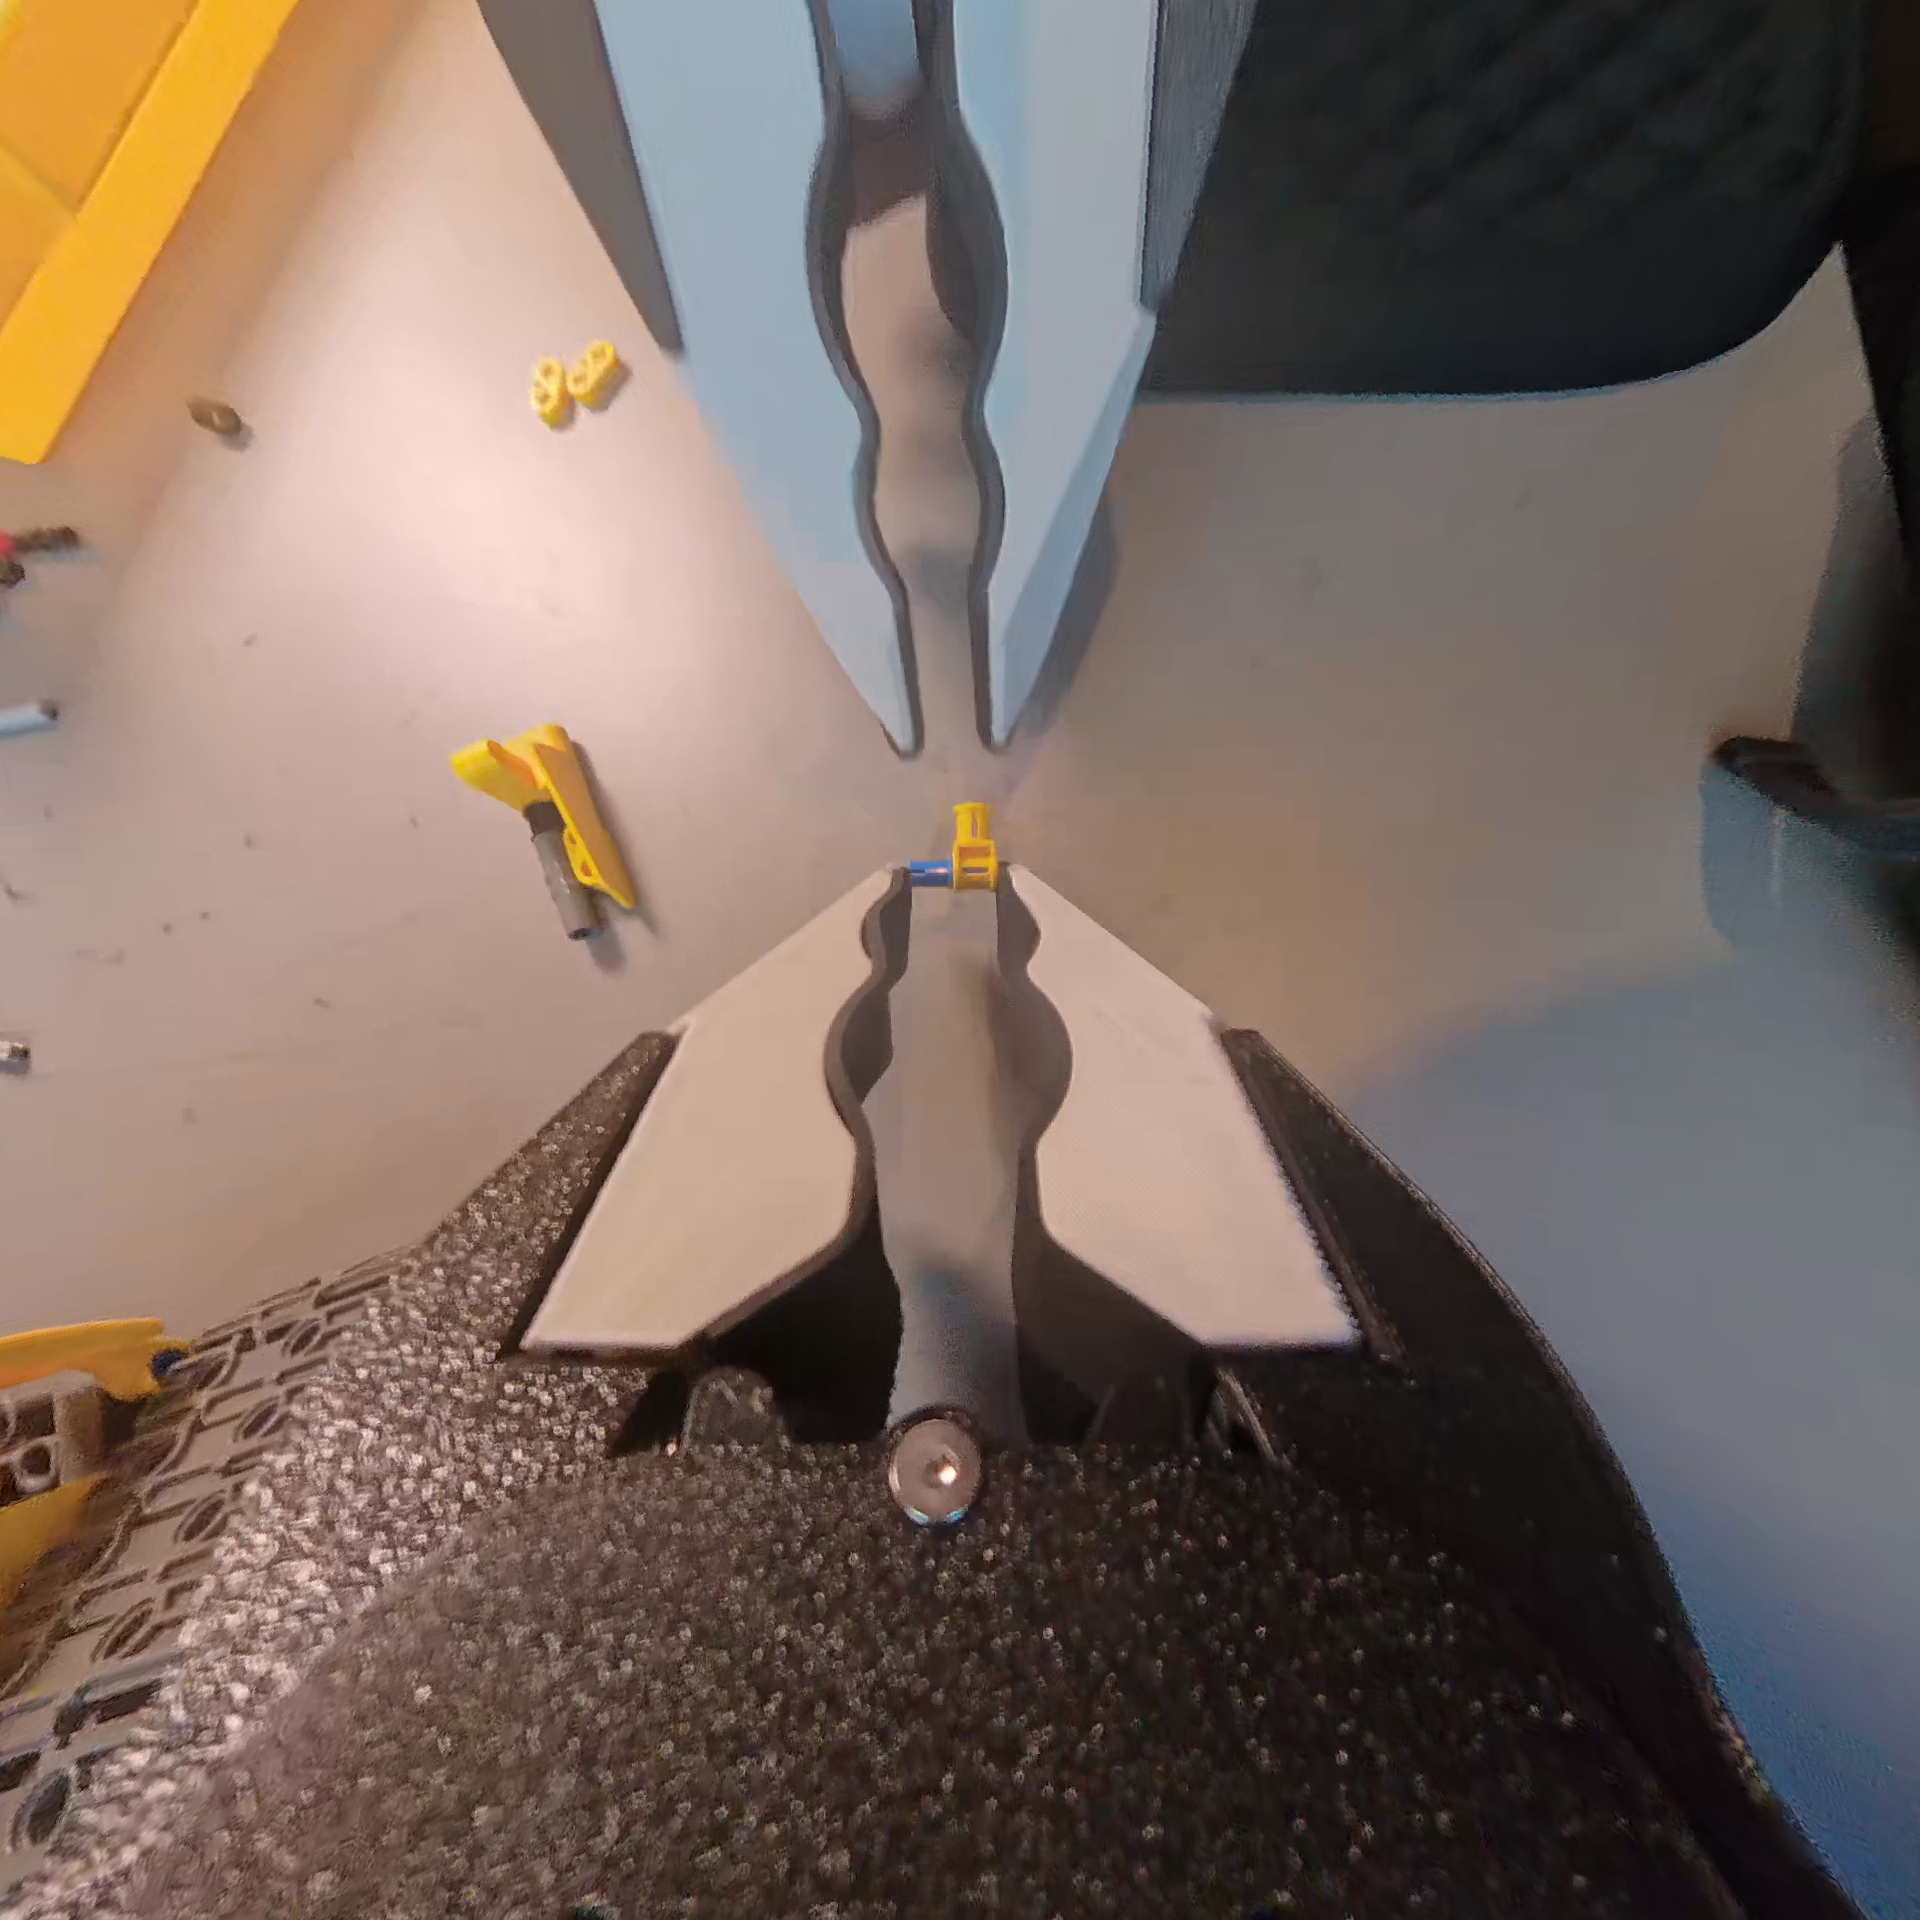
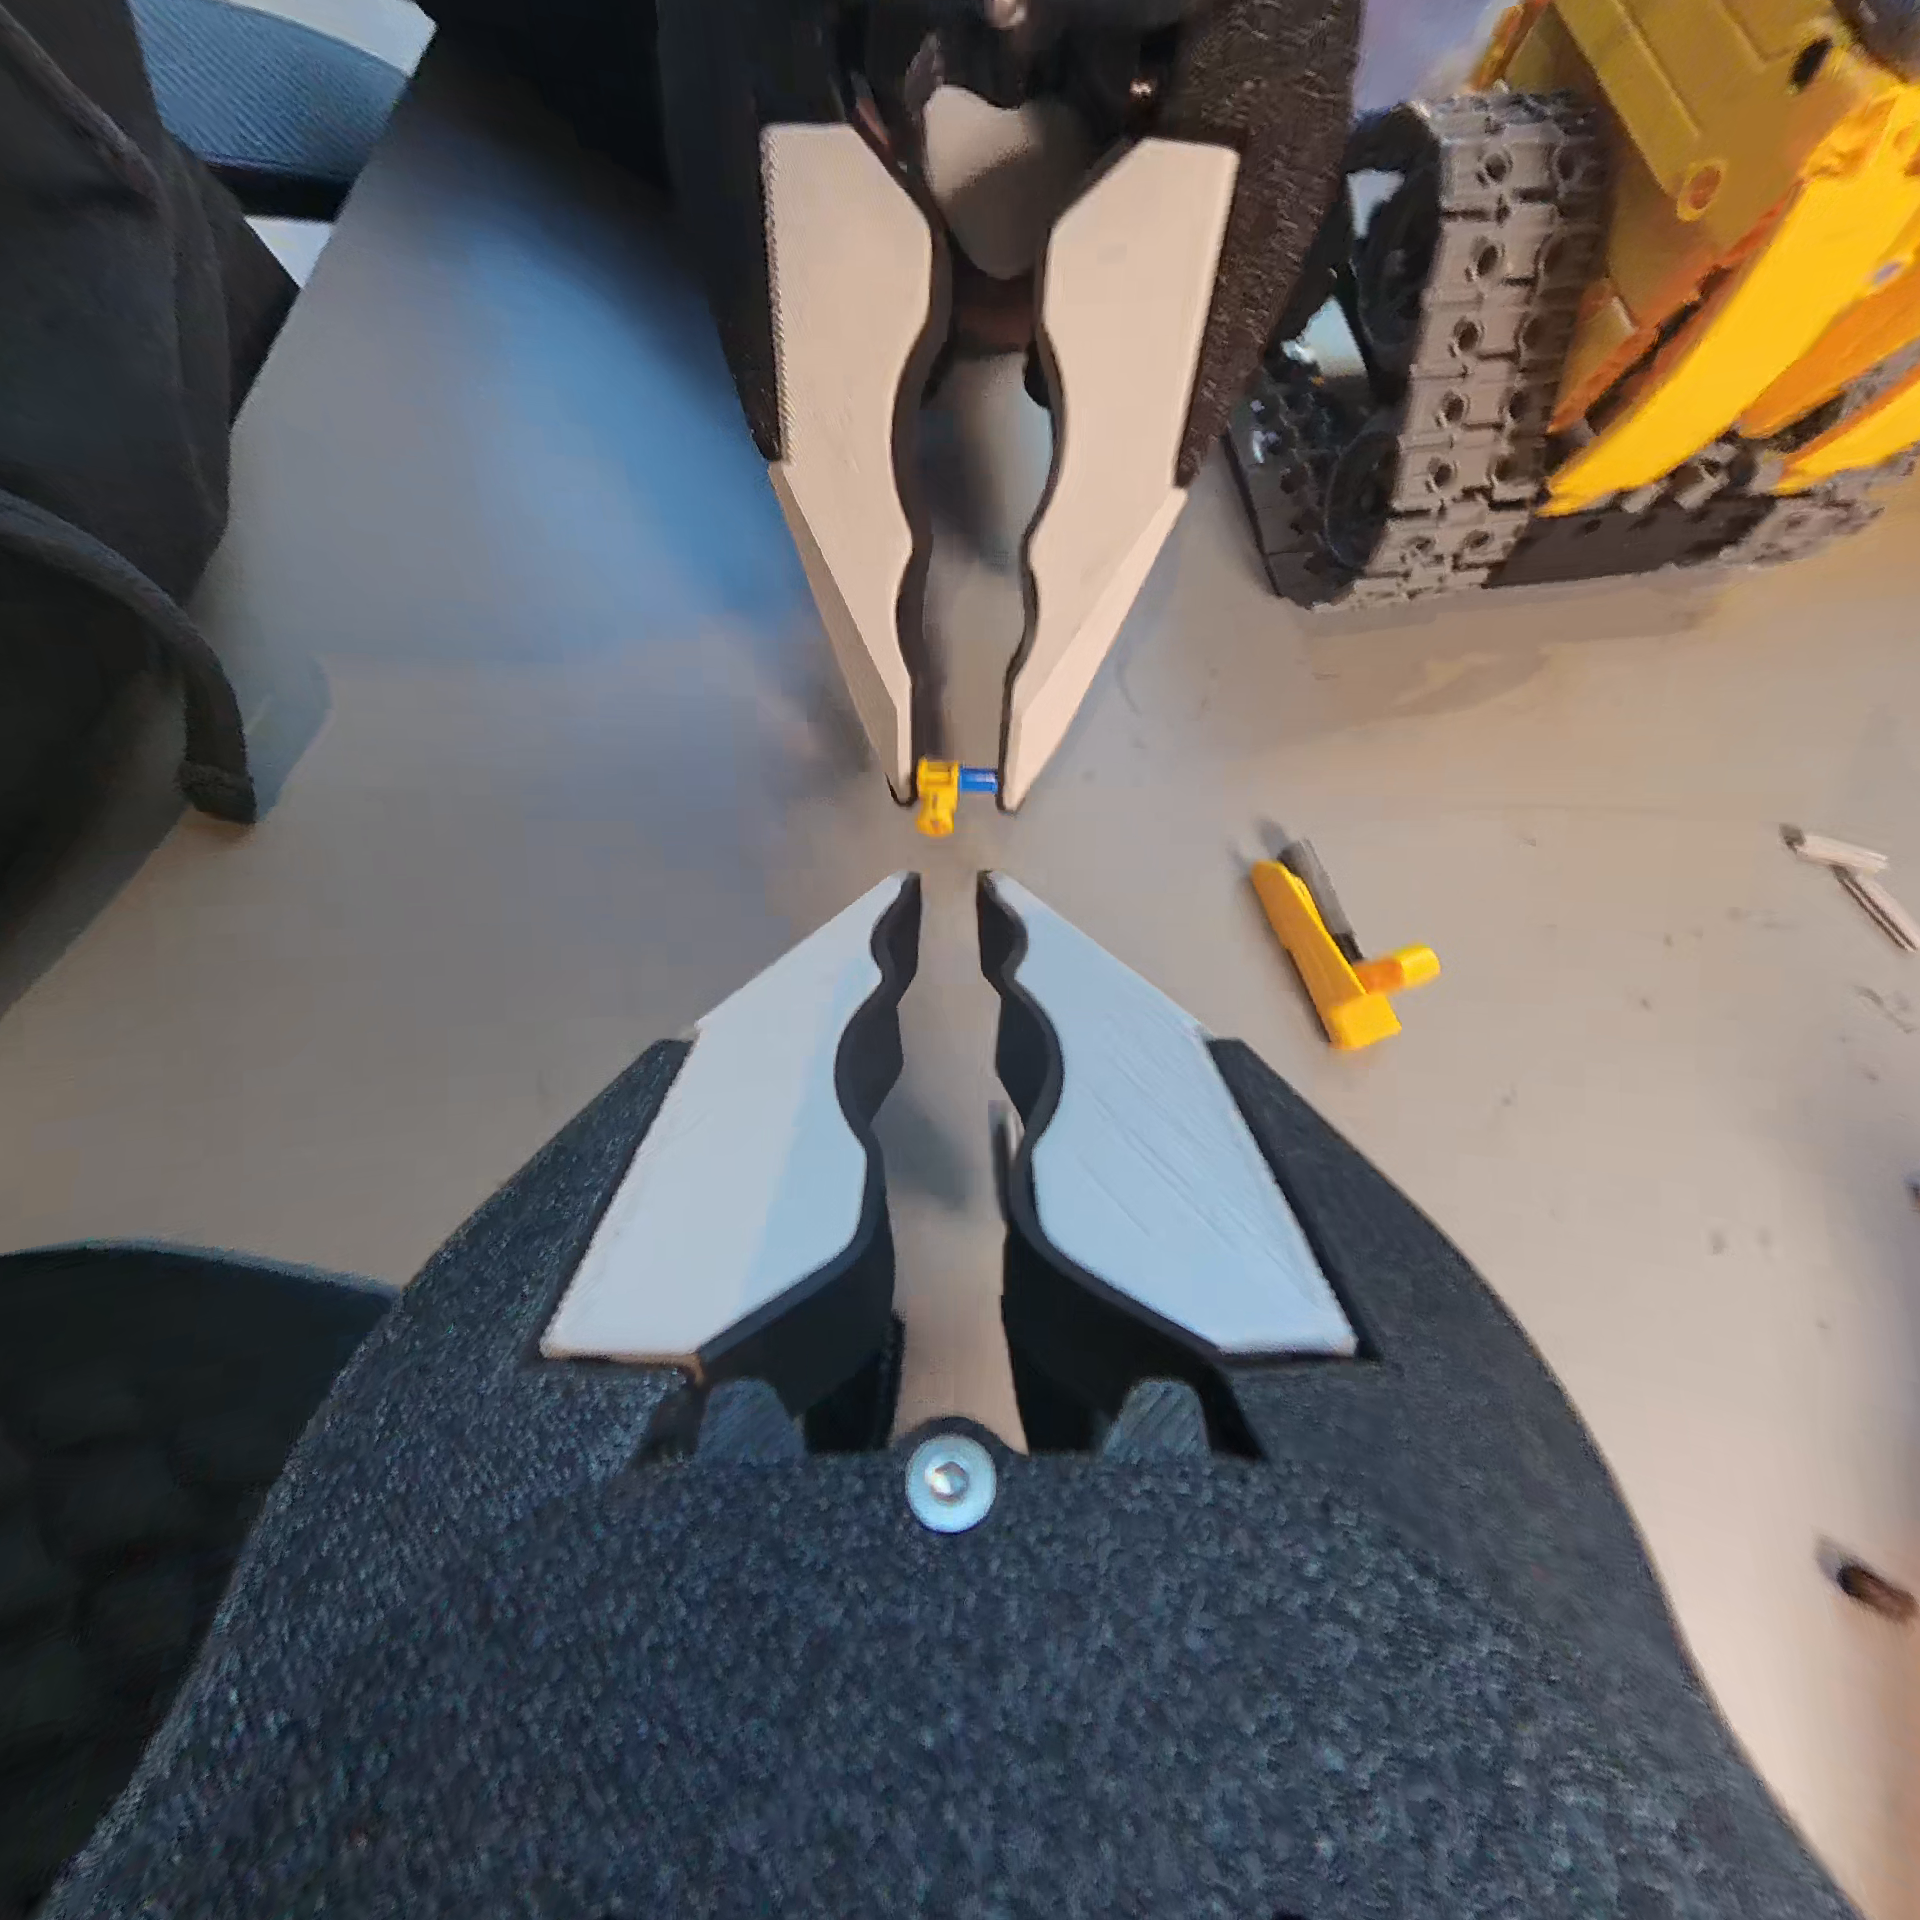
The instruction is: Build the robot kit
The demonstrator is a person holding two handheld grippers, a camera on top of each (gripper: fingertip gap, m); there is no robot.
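left gripper (image 1: pixel 953 875): fingers pinch a small yellow connector with blue pin (image 1: pixel 961 854) at the tips | right gripper (image 2: pixel 948 878): tips narrowly parted, empty, facing the part, just short of it | advice: keep both tips aligned, pinch firm | surface: grey tabletop (image 2: pixel 520 935), yellow-and-grey strut (image 2: pixel 1340 961), tracked brick vehicle (image 2: pixel 1579 312) beyond

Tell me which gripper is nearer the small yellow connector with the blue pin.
Left. The left gripper grips the connector between its tips; the right gripper faces it, empty, just short.
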